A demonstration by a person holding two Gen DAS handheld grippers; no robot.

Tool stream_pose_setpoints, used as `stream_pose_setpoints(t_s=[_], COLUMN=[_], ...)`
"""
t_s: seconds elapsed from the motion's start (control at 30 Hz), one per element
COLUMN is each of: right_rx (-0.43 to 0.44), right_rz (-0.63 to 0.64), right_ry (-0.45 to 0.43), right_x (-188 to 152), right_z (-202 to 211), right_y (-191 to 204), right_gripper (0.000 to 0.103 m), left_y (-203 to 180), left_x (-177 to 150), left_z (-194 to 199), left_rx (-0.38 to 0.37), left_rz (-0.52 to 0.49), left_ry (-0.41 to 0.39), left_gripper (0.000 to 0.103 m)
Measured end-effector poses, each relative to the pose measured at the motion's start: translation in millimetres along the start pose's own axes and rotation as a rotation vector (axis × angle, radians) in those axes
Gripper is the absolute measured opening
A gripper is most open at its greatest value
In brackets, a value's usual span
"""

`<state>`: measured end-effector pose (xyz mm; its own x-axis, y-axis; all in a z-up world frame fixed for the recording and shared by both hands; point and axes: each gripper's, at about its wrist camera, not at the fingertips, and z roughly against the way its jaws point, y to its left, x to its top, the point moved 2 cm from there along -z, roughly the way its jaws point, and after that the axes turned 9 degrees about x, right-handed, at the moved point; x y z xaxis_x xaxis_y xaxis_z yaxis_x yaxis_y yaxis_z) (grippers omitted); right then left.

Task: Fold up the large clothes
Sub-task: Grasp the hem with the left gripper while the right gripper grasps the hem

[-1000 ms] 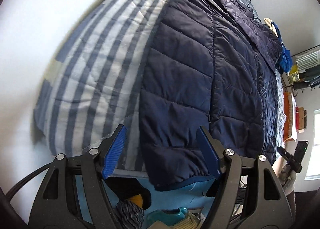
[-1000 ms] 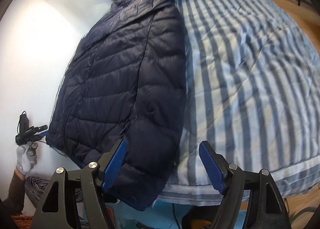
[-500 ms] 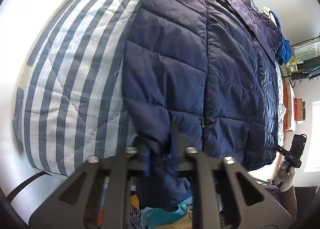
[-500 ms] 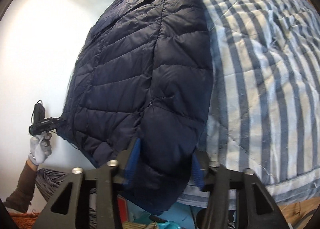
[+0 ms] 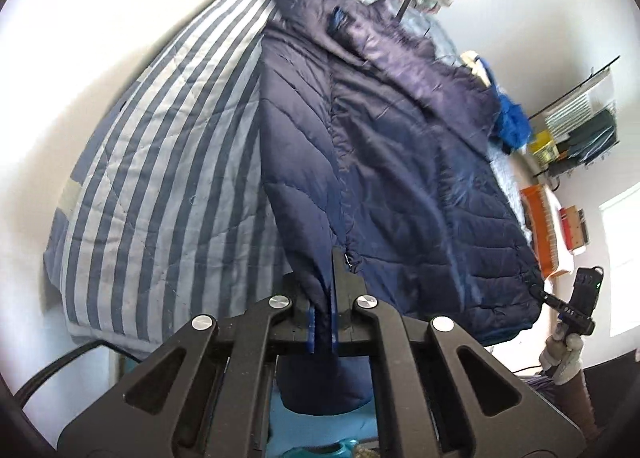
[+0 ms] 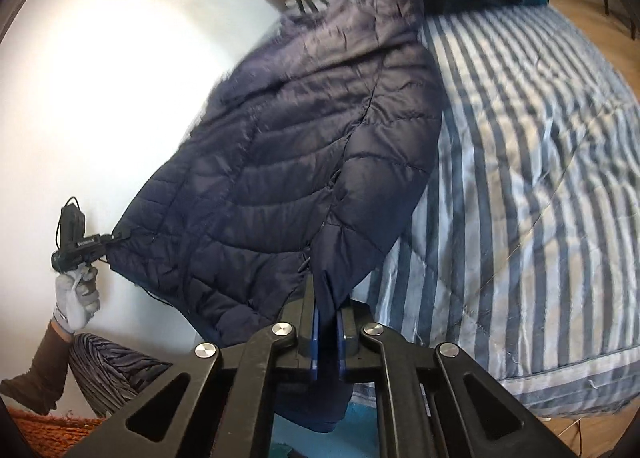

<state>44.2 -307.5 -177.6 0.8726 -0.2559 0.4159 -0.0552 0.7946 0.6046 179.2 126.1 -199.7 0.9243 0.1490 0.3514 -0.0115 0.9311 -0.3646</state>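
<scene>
My left gripper [image 5: 322, 322] is clamped on the navy puffer jacket [image 5: 384, 162] hem. My right gripper [image 6: 327, 342] is clamped on the hem's other corner. The jacket stretches from both toward 12 o'clock over the striped bedspread [image 6: 540, 162], its near edge raised off it.
</scene>
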Motion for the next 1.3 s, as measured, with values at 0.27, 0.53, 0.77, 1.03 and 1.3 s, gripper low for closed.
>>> stream_pose_setpoints(t_s=[0.27,0.53,0.77,1.03,1.3], right_rx=[0.049,0.114,0.088,0.048,-0.014], right_rz=[0.036,0.079,0.112,0.11,0.034], right_ry=[-0.094,-0.194,-0.228,-0.231,-0.184], right_x=[-4,19,92,178,240], right_z=[48,94,82,46,-11], right_y=[23,43,44,29,-18], right_gripper=[0.003,0.002,0.002,0.002,0.002], left_y=[-3,-2,-30,-54,-58], left_x=[-17,3,79,170,238], left_z=[47,107,105,51,-31], left_rx=[-0.093,-0.164,-0.154,-0.092,0.002], left_rz=[0.044,0.087,0.031,0.018,0.037], left_ry=[-0.091,-0.209,-0.285,-0.288,-0.219], left_gripper=[0.001,0.001,0.001,0.001,0.001])
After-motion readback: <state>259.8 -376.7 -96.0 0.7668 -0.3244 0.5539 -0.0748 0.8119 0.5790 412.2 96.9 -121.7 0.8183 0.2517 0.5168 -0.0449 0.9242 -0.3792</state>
